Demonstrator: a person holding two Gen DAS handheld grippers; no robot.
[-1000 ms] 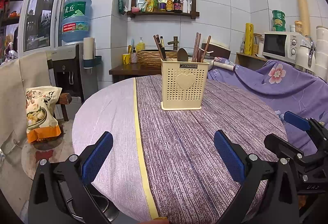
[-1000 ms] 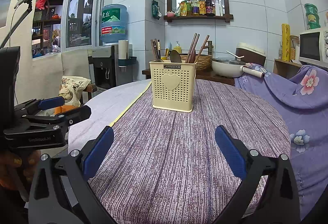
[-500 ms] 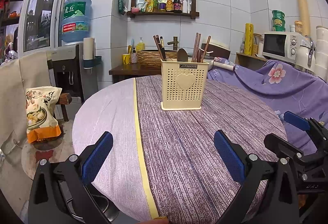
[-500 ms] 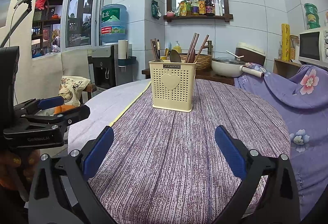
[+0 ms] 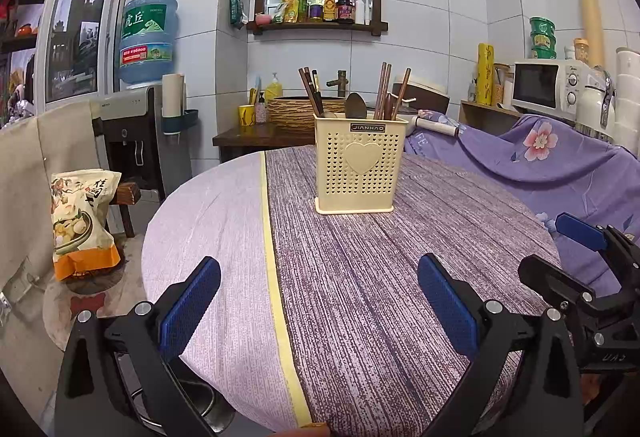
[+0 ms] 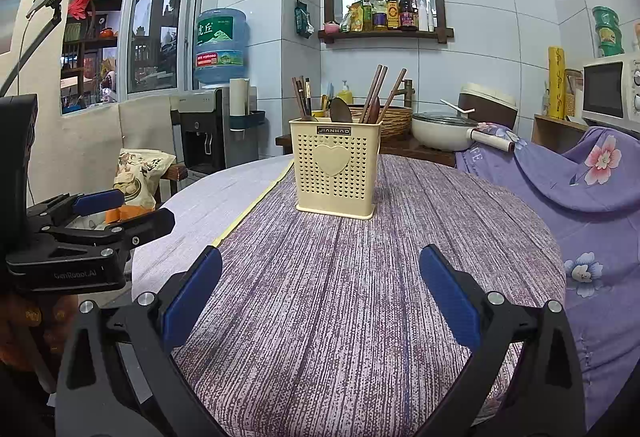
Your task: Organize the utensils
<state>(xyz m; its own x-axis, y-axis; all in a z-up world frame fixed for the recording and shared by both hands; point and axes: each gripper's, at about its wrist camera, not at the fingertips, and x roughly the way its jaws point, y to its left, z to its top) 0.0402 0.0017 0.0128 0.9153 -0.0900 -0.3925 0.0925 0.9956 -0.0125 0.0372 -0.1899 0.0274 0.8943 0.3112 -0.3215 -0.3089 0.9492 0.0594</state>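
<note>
A cream perforated utensil holder [image 5: 360, 167] with a heart on its front stands upright on the far middle of the round table; it also shows in the right wrist view [image 6: 335, 169]. Brown chopsticks [image 5: 384, 91] and a dark wooden spoon [image 5: 355, 106] stand inside it. My left gripper [image 5: 318, 301] is open and empty, low over the near table edge. My right gripper [image 6: 320, 295] is open and empty, beside the left one. Each gripper also shows from the side in the other's view, the right [image 5: 580, 257] and the left [image 6: 100, 217].
The table carries a purple striped cloth [image 5: 380, 277] with a yellow stripe [image 5: 272, 277]. A snack bag [image 5: 80, 217] sits on a stool at left by a water dispenser [image 5: 144, 109]. A purple floral cloth [image 5: 540, 157] covers furniture at right; a microwave [image 5: 548, 89] stands behind.
</note>
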